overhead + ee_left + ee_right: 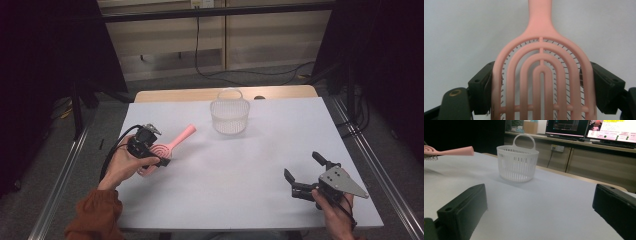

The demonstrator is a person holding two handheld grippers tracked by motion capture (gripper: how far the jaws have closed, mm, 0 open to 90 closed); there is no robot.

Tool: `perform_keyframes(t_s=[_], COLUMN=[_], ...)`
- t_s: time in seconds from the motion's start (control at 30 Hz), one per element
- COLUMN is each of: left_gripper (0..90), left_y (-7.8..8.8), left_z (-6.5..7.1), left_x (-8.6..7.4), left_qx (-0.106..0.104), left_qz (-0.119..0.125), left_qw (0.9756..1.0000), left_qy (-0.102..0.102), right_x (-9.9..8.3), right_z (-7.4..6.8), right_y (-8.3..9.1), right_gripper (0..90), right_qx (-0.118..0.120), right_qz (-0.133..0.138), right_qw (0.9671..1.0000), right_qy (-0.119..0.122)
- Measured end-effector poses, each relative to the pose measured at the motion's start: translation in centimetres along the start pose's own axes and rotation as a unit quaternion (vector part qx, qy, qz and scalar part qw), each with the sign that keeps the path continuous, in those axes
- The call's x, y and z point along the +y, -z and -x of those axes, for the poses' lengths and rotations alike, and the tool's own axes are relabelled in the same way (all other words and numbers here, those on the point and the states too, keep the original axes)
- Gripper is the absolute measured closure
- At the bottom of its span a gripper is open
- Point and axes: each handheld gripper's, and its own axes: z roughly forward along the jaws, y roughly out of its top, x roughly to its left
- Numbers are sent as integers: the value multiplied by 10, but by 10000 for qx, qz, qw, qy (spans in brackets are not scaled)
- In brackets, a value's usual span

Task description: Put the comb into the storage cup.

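We grip the pink hairbrush [541, 75] by its head in our left gripper [150, 150], near the table's [240, 170] left edge. Our right gripper [306, 172] rests wide open and empty by the near right corner, the white basket [229, 116] toward the far edge.

the pink hairbrush [541, 75] looks like smooth matt plastic with thin metal pins, the white basket [517, 162] at twelve o'clock is slatted, faintly glossy plastic, and the table [240, 165] has a matt white top edged in pale wood.
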Motion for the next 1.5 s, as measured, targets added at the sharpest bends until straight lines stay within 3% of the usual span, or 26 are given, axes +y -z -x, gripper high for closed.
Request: perform_keyframes(t_s=[0.3,0.53,0.57,0.7,0.73,0.77,0.87,0.9,0.93,0.97,1.0,1.03,1.1,1.13,1.17,1.23,1.27,1.37,1.43,1.47,1.5], left_gripper=[198,198,198,198,198,198,198,198,198,198,198,198,198,197,198,198,197,198,198,197,197], left_y=[8,8,10,10,8,10,11,10,12,11,11,12,11,10,10,8,8,7,7,5,6], left_z=[20,33,35,41,44,46,48,53,52,57,57,57,59,62,62,65,65,69,70,74,75], left_x=[8,13,16,19,19,23,25,26,28,30,30,33,34,35,36,38,38,43,44,44,48], left_qx=[-138,-179,-199,-260,-291,-290,-329,-312,-323,-326,-326,-385,-376,-391,-393,-392,-392,-465,-487,-471,-533], left_qz=[150,282,161,162,285,200,211,358,234,364,364,253,275,373,268,282,282,270,243,362,213], left_qw=[9995,9990,9981,9970,9974,9963,9957,9966,9955,9960,9960,9944,9944,9950,9941,9940,9940,9931,9925,9938,9916], left_qy=[-242,-307,-564,-705,-594,-788,-843,-678,-862,-742,-742,-949,-951,-835,-980,-985,-985,-1042,-1092,-941,-1158], right_x=[6,8,8,9,9,10,11,12,12,14,14,15,16,17,18,21,21,25,26,28,32], right_z=[-14,-24,-28,-34,-35,-39,-44,-49,-49,-54,-54,-59,-61,-63,-65,-70,-70,-77,-78,-80,-82], right_y=[-11,-17,-20,-23,-24,-27,-29,-32,-32,-35,-35,-38,-40,-41,-43,-48,-48,-55,-56,-58,-61], right_gripper=[0,0,0,0,0,0,0,0,0,0,0,0,0,0,0,0,0,8,9,9,9], right_qx=[321,541,618,710,730,773,830,923,923,985,985,1085,1107,1134,1157,1156,1156,1199,1196,1195,1188], right_qz=[-13,-14,-31,-45,-52,-65,-78,-93,-93,-97,-97,-116,-116,-104,-99,-101,-101,-116,-101,-81,-31], right_qw=[9992,9977,9970,9960,9955,9943,9931,9914,9914,9894,9894,9871,9859,9849,9840,9807,9807,9757,9745,9731,9712], right_qy=[217,402,473,547,608,728,831,922,922,1063,1063,1172,1247,1302,1350,1573,1573,1828,1898,1970,2066])
